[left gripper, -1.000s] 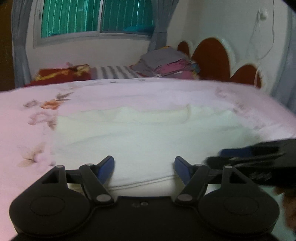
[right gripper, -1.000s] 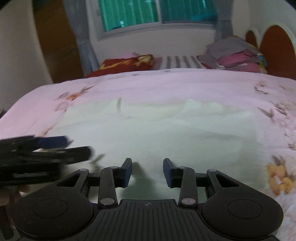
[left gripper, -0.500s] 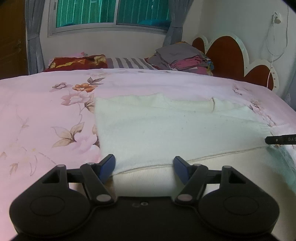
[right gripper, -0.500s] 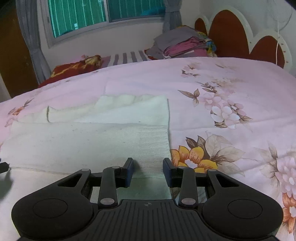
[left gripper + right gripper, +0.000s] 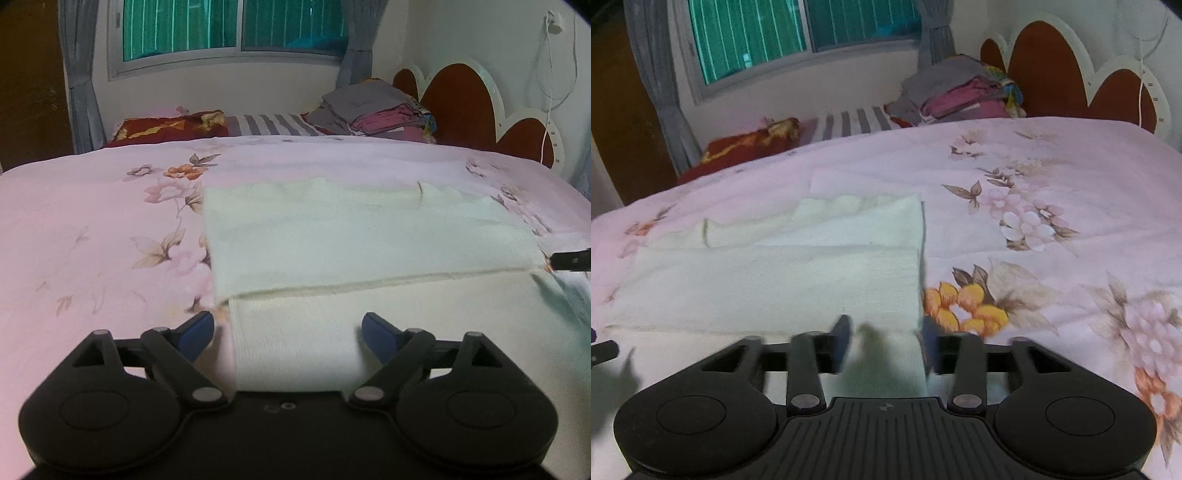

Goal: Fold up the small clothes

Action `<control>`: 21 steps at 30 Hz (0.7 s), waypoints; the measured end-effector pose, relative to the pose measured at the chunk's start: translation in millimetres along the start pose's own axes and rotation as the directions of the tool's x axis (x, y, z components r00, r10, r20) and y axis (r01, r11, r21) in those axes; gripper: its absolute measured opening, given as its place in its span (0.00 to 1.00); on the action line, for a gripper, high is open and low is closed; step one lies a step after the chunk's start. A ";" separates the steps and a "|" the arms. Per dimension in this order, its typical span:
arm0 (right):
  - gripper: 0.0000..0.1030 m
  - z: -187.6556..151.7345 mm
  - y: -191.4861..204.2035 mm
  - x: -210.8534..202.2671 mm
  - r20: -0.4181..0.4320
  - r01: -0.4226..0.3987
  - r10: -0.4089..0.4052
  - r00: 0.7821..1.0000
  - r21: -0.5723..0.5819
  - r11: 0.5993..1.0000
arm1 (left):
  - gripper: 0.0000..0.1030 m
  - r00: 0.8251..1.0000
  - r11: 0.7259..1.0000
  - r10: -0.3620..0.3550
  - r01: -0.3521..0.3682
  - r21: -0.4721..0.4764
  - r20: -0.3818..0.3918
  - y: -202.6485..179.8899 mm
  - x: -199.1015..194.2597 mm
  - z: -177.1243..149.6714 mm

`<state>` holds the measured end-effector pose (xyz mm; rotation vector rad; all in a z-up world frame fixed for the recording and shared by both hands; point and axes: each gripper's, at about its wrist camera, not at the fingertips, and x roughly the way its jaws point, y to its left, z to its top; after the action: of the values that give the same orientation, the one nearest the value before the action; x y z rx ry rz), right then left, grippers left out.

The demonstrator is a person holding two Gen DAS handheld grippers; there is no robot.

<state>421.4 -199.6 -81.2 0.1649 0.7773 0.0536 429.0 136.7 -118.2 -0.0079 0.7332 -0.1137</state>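
Observation:
A cream knit garment (image 5: 369, 236) lies flat on the pink floral bedspread (image 5: 92, 229), with a fold edge running across its near part. My left gripper (image 5: 288, 334) is open, its blue-tipped fingers straddling the garment's near left corner. In the right wrist view the same garment (image 5: 775, 280) lies with its right edge just left of an orange flower print. My right gripper (image 5: 886, 341) is open over the garment's near right corner. The tip of the right gripper (image 5: 570, 258) shows at the far right of the left wrist view.
A stack of folded clothes (image 5: 373, 110) sits at the far right of the bed by the red and white headboard (image 5: 465, 99). A red patterned pillow (image 5: 166, 127) and a striped one (image 5: 266, 123) lie below the window. A cable hangs on the right wall.
Both grippers swung apart from the garment's middle to its two near corners a second ago. Since half a second ago they have edged slightly forward over the corners. Both stay open.

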 end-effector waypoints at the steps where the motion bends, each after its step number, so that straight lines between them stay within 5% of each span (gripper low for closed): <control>1: 0.63 -4.8 0.0 -10.2 0.013 -0.011 0.012 1.000 -0.004 1.000 | 0.88 1.000 1.000 0.004 -0.004 0.006 0.000 -3.1 -5.3 -3.0; 9: 0.63 -52.5 -25.2 -101.9 0.067 -0.106 0.105 0.992 0.017 0.994 | 0.96 0.999 0.999 0.043 -0.043 0.015 0.012 -25.1 -66.7 -41.1; 15: 0.62 -101.0 -43.8 -156.6 0.041 -0.142 0.141 0.989 0.033 0.989 | 0.93 0.999 0.999 0.040 -0.040 -0.018 0.013 -27.7 -124.4 -83.1; 21: 0.62 -150.8 -71.6 -200.3 0.034 -0.183 0.179 0.983 0.171 0.968 | 0.86 0.998 0.993 0.046 -0.050 -0.105 -0.035 -13.2 -170.8 -137.5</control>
<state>171.9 -272.7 -60.0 0.4018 0.7473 0.1574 209.8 146.2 -105.8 -0.0901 0.7712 -0.0288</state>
